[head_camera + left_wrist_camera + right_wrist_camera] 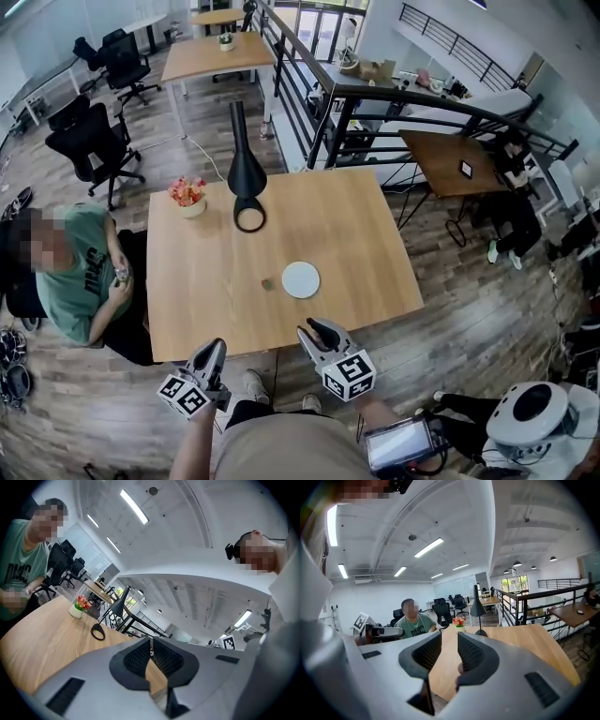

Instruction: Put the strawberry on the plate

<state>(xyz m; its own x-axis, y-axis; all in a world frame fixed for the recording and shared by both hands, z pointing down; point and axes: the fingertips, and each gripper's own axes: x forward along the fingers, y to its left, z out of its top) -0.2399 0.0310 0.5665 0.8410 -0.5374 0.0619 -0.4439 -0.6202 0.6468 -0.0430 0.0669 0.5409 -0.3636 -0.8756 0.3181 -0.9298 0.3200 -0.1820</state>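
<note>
Plainly nothing begun yet. Taking the small dark speck for the strawberry [267, 283], too tiny to swear to: lies on the table [206, 281] just left of the white plate [301, 279], apart from it. Holding the left hand-held gripper [214, 345] and the right hand-held gripper [311, 328] short of the table's near edge, well away from the fruit, each with jaws drawn together and nothing between them.

Could go wrong by reaching in without opening first, so nudging the berry along the wood or against the plate's rim. Could also bruise soft flesh by clamping hard, or let go over the rim and see it roll off. Little risk to the black lamp [246, 178] or the flower pot [188, 197], both far back.

Only in the head view: speck and plate together. Only in the two gripper views: ribbed pads up close, with lamp and flowers beyond, but no plate or berry to make out.
</note>
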